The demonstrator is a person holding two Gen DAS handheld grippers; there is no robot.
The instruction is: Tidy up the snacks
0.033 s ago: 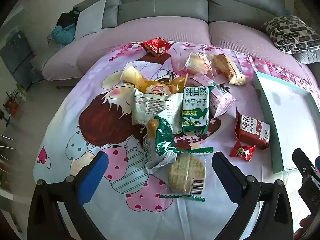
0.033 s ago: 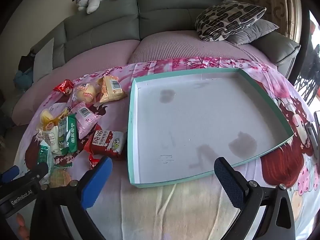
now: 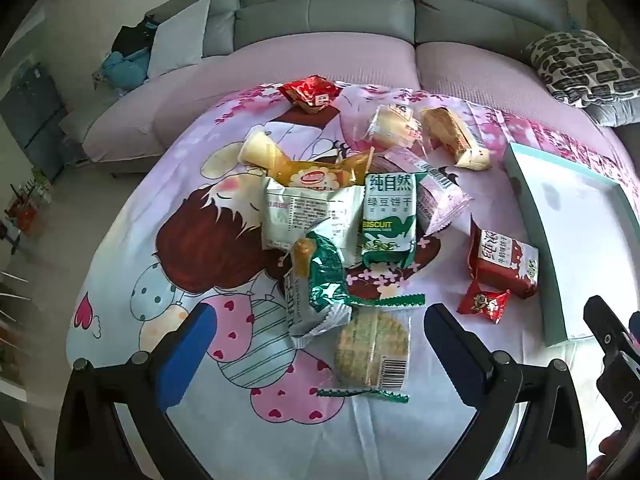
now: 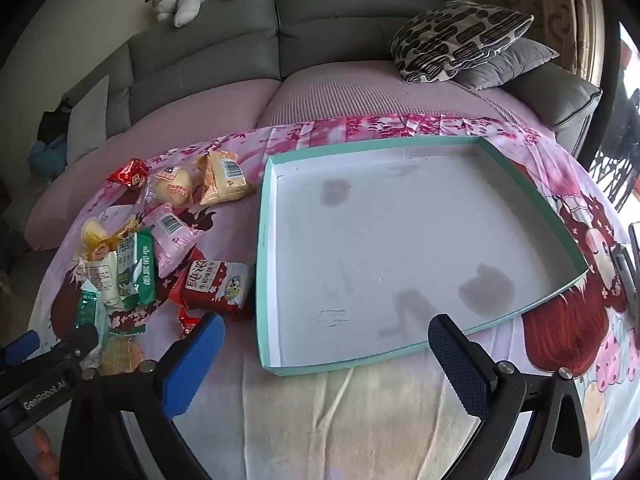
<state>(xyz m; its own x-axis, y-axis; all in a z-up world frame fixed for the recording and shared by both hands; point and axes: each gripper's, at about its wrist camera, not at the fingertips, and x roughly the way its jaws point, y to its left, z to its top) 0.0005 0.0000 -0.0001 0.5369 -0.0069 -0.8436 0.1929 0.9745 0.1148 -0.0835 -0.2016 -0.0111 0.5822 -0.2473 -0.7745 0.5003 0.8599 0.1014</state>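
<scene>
Both grippers — left gripper (image 3: 320,344), right gripper (image 4: 326,350) — spread wide; teal tray (image 4: 262,264) edge beside snacks (image 3: 340,216).

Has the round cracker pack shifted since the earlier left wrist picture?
No. The round cracker pack lies just as before, below the green biscuit pack.

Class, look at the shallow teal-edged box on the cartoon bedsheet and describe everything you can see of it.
The box is a wide, shallow cardboard-looking tray with thin teal walls and a white inside. It holds no snacks; its floor shows a few grey smudges and faint pen marks. It lies flat on the bedsheet, open side up, to the right of the snack pile. The nearest packet, the red one, lies close to its left wall; contact is unclear.
</scene>
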